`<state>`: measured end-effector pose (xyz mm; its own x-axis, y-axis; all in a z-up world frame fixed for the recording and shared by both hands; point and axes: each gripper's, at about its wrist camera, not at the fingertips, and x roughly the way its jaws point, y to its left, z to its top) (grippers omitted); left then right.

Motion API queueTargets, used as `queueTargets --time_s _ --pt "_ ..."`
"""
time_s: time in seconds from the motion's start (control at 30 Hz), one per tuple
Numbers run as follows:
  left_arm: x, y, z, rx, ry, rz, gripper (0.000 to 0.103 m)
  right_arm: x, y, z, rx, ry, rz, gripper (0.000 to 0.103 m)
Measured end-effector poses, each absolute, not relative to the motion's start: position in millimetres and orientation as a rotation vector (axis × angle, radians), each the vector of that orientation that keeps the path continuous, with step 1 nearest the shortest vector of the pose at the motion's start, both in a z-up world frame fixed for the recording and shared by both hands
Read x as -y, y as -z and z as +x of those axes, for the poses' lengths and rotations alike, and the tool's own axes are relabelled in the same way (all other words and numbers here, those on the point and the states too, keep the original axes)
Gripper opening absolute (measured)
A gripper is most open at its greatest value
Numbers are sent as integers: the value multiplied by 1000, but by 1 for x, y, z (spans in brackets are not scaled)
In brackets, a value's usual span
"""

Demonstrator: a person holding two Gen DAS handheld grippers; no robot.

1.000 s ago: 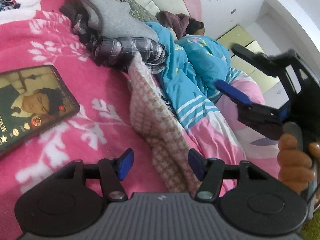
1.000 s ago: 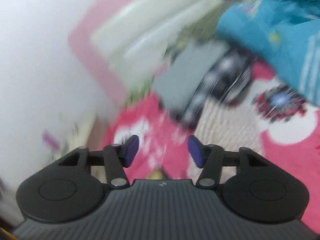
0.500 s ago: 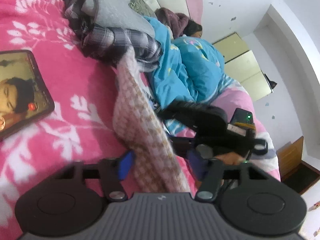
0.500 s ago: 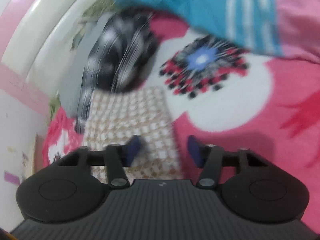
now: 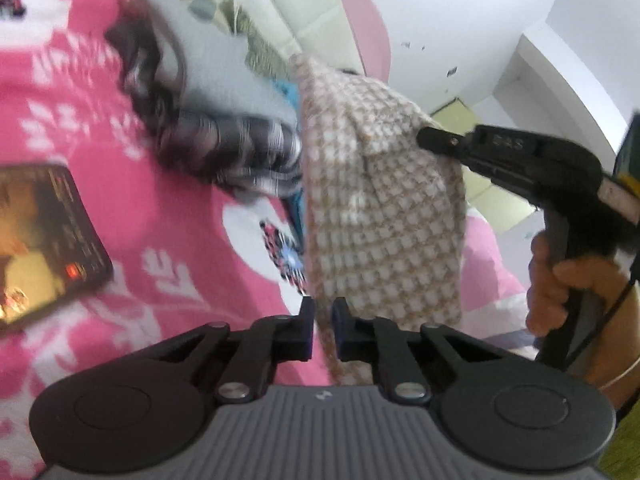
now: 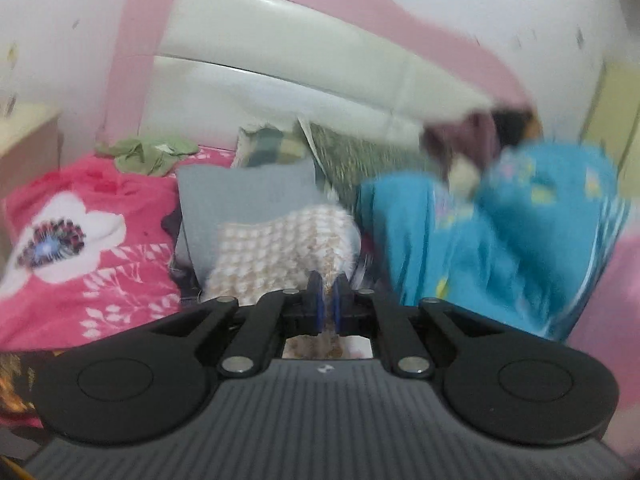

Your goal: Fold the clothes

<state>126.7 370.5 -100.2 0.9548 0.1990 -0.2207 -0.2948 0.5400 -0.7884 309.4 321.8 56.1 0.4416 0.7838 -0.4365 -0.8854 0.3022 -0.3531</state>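
Both views motion-blurred, checked cloth (image 5: 380,216) edges smeared. Beige-white, hanging mid-frame, clamped by left gripper (image 5: 323,330) and right gripper (image 6: 327,306).

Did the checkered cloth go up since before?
Yes. The checkered cloth lay flat on the pink blanket; now both claws, left and right, hold it above the blanket.

phone (image 5: 48,240), pink blanket (image 5: 168,216), possibly a pillow (image 6: 360,152)
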Motion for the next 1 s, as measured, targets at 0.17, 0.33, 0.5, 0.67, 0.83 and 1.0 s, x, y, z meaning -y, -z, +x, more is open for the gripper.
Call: queueTargets --time_s 0.17,0.33,0.5,0.67,0.83,1.0 --pt "-372 97 120 -87 -351 -933 6 -336 -39 311 -192 -1117 -612 4" --pt "-379 107 116 -139 -386 -954 6 -345 18 347 -251 -1093 -536 18" --pt "-385 112 116 -185 -420 -976 13 -351 62 394 -369 -743 -656 42" --pt "-383 121 126 -317 -477 -983 24 -320 26 374 -309 -907 -566 43" --pt "-373 119 122 -316 -512 -959 33 -356 31 331 -384 -1141 -696 47" --pt "-360 113 123 -304 -510 -886 49 -363 30 333 -473 -1206 -579 50"
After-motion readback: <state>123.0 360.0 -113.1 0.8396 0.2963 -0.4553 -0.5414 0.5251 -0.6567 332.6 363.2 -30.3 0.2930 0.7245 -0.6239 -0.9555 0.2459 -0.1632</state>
